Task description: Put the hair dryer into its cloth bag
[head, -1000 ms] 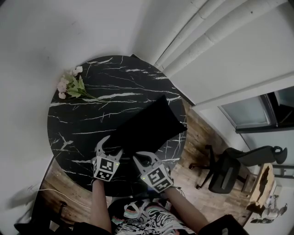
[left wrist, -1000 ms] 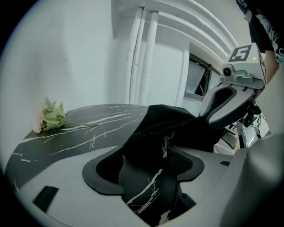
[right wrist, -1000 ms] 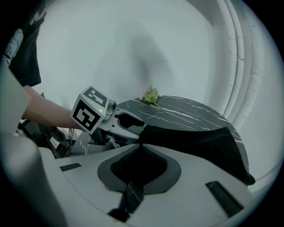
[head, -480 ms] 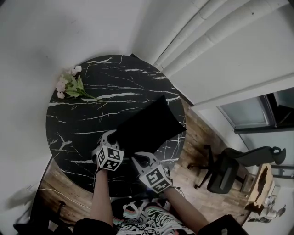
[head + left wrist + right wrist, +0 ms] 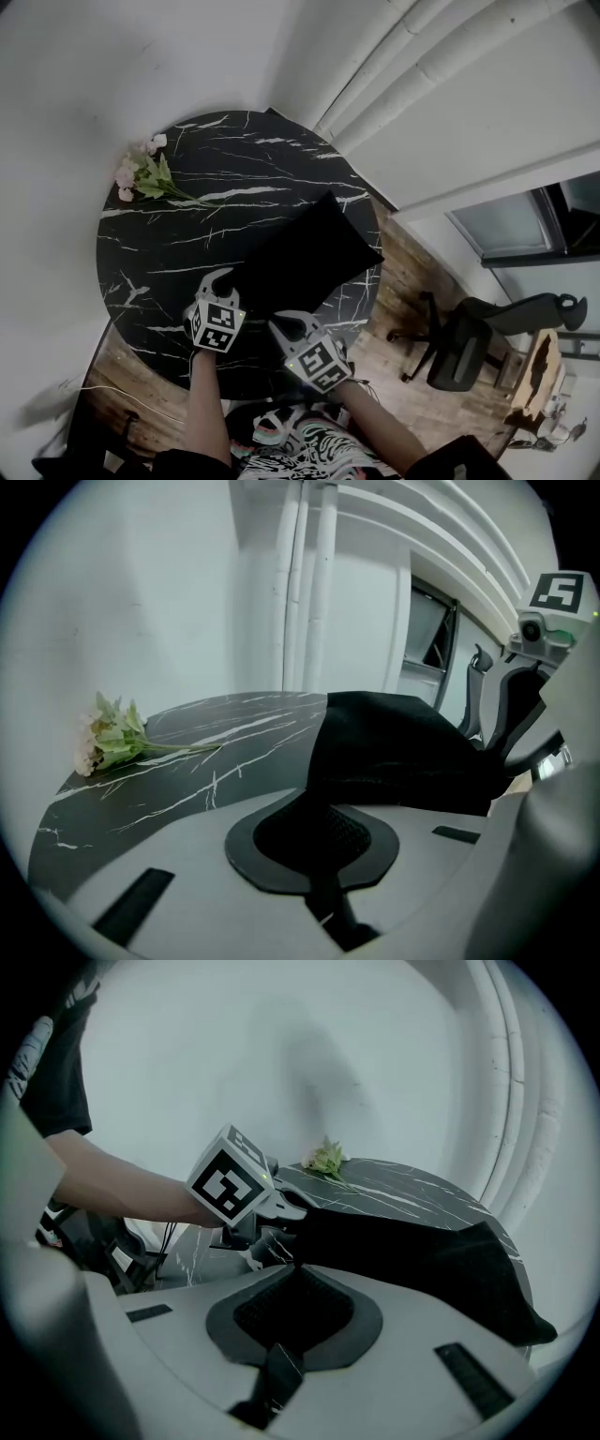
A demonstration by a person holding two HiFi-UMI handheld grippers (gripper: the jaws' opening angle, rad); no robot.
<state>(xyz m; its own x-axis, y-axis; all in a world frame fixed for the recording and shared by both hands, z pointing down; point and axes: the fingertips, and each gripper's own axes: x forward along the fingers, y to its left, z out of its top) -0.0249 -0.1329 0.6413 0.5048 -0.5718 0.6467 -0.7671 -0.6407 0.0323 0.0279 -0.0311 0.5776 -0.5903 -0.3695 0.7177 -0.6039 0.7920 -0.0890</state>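
- The left gripper (image 5: 221, 279) and the right gripper (image 5: 289, 323) are each pinched tight on the near edge of the cloth bag (image 5: 305, 248), which lies on the marble table (image 5: 187, 169). Pulling unevenly could slip the thin fabric from one claw.
- No hair dryer is in sight, and I cannot tell if it's inside the bag. If it is, tipping the mouth down might spill it out.

No word, number or brand can be read anywhere; the only printed signs are the black-and-white square markers on the cubes of the left gripper (image 5: 221, 278) and the right gripper (image 5: 287, 325); they are coded patterns, not letters; the table (image 5: 187, 246) bears only white marble veins.
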